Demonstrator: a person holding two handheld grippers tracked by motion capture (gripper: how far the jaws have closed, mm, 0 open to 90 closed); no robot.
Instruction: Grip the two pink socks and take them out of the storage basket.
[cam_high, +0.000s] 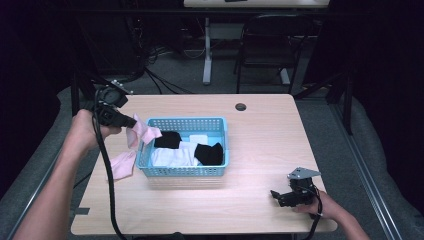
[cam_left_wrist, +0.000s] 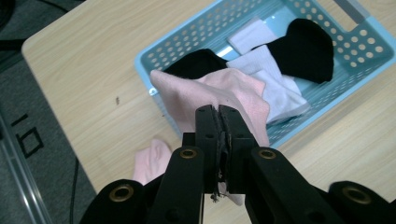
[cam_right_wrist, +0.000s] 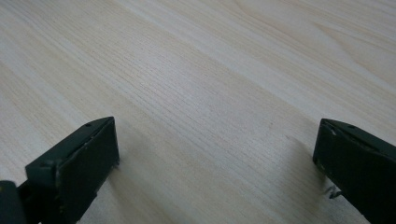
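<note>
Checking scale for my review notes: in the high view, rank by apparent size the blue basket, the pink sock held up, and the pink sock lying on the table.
1. blue basket, clearly largest.
2. and 3. held pink sock and pink sock on the table: look alike, unranked.

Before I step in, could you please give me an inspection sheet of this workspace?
Surface: light wooden table, round grommet hole.
Job's things: pink sock lifted at the blue basket; second pink sock on the table.
Clutter: black and white socks inside the basket.
Grippers: left gripper shut on the pink sock; right gripper open, low over bare table.
Cables: black cable trailing from the left gripper.
Surroundings: black chair, grey floor.
</note>
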